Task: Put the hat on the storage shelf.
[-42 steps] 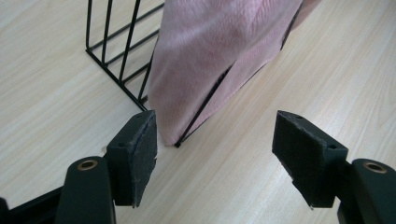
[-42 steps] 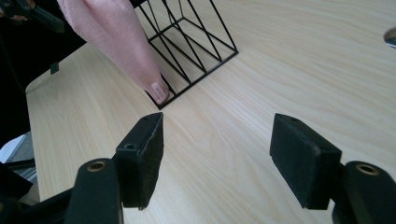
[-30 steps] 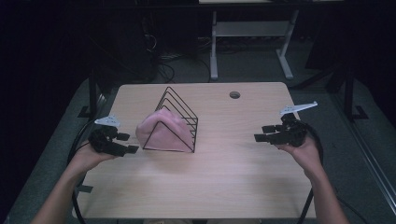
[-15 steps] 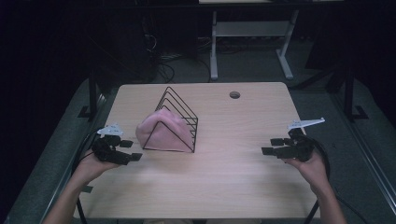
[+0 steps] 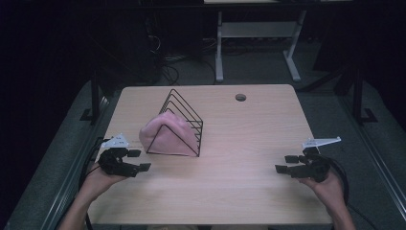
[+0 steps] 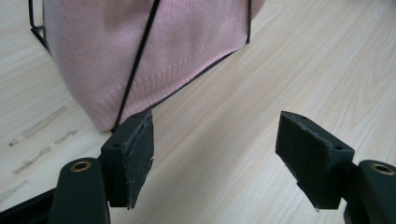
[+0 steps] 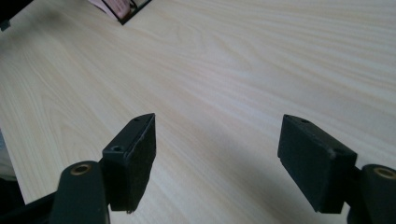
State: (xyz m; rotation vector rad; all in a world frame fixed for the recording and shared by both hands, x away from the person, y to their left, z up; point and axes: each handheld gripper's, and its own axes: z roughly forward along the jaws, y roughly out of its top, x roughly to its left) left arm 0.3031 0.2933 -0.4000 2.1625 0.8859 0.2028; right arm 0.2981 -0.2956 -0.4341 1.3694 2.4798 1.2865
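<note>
A black wire rack (image 5: 184, 112) shaped like a triangle stands left of the table's middle, with a pink knitted cloth (image 5: 167, 136) bunched inside its near end. My left gripper (image 5: 140, 160) rests low by the table's left edge, just left of the rack, open and empty. In the left gripper view the cloth (image 6: 154, 51) and a rack wire (image 6: 140, 65) lie close ahead of the open left gripper (image 6: 215, 154). My right gripper (image 5: 285, 164) sits near the right front edge, far from the rack. Its jaws have just been opening, and only bare wood lies ahead of the right gripper (image 7: 217, 154).
The light wooden table (image 5: 249, 191) has a round cable hole (image 5: 240, 97) near its far edge. Beyond it stand a white metal frame (image 5: 253, 33) and cables on a dark floor. A rack corner (image 7: 133, 11) peeks in at the top of the right gripper view.
Both hands have drawn back toward the near edge and sunk lower. The right gripper also shifted outward to the right, its jaws a little wider. Rack and cloth have not moved.
</note>
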